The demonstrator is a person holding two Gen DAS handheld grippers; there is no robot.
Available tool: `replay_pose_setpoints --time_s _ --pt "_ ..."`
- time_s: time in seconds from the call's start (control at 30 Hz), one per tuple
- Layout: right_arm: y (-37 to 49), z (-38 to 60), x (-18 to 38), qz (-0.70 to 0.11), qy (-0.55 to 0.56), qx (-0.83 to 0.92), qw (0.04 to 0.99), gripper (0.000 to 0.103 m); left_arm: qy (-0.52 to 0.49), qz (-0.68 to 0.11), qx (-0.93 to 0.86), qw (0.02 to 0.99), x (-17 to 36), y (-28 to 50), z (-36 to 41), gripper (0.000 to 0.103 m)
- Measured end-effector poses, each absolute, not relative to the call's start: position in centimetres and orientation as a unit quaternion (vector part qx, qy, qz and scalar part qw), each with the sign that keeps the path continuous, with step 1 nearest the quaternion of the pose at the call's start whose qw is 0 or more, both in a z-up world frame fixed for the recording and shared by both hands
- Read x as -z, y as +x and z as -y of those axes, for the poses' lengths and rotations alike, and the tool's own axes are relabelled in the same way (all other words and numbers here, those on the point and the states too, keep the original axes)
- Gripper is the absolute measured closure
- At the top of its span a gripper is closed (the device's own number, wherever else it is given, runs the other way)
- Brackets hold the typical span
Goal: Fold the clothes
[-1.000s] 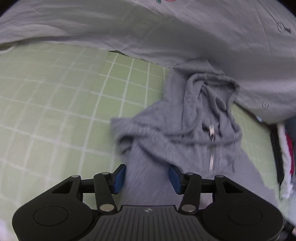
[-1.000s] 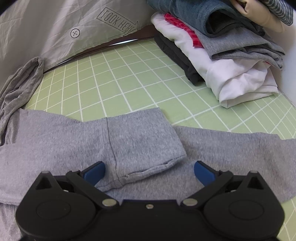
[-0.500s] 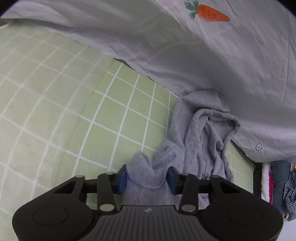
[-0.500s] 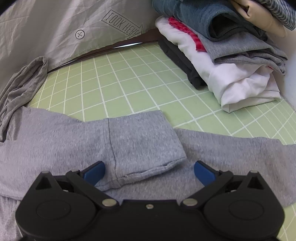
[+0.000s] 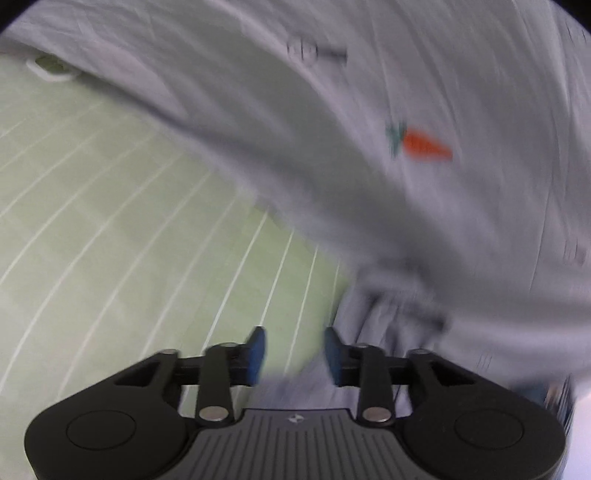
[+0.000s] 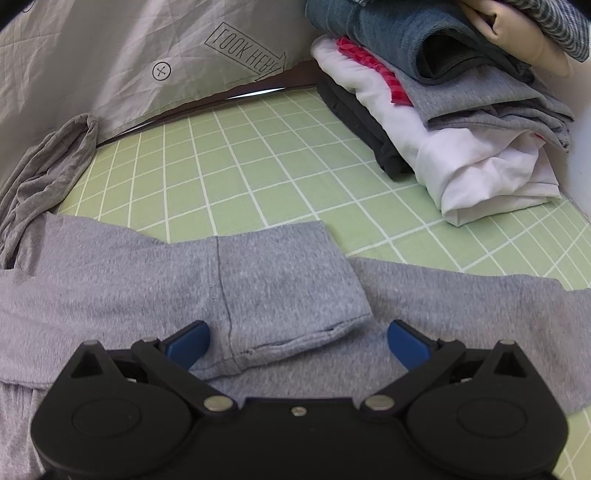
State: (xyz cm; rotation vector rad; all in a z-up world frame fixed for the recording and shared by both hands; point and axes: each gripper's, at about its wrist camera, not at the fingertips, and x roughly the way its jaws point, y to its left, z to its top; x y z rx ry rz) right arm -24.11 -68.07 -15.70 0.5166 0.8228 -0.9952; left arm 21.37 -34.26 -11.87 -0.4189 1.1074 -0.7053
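Note:
In the blurred left wrist view, my left gripper (image 5: 294, 350) hangs over the green grid mat (image 5: 110, 229). Its jaws are opening a little, and a fold of the grey hoodie (image 5: 388, 321) still spans between the blue pads at their base. The rest of the hoodie trails off to the right. Seen from the right wrist, my right gripper (image 6: 299, 339) stands wide open just above the hoodie's folded sleeve cuff (image 6: 288, 291). That cuff lies flat on the spread grey hoodie (image 6: 461, 314), and neither pad touches the cloth.
A grey sheet with a carrot print (image 5: 424, 147) rises behind the mat. The same sheet shows a "LOOK HERE" print (image 6: 110, 55). A stack of folded clothes (image 6: 461, 140) sits at the back right with a person's hand (image 6: 517, 29) on top. Bare mat (image 6: 258, 166) lies between.
The left gripper narrowed onto a fold of the hoodie, then swung and rolled, so the hood slid to the lower right and the view blurred. The right gripper kept still.

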Motion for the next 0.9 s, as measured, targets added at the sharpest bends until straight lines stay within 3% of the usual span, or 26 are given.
replay_pose_setpoints --time_s 0.27,0.33,0.9 --pt "-24.1 68.0 15.8 -0.375 0.236 0.463 0.768 0.000 -0.197 -0.547 0.325 0.746 16.2 16.9 33.6 0.064" --pt "-24.1 67.9 15.7 -0.376 0.235 0.462 0.768 0.000 -0.210 -0.538 0.322 0.750 16.4 17.2 34.0 0.087" --pt "-24.2 67.7 15.8 -0.372 0.231 0.460 0.772 0.000 -0.210 -0.559 0.359 0.717 15.1 24.2 37.5 0.089"
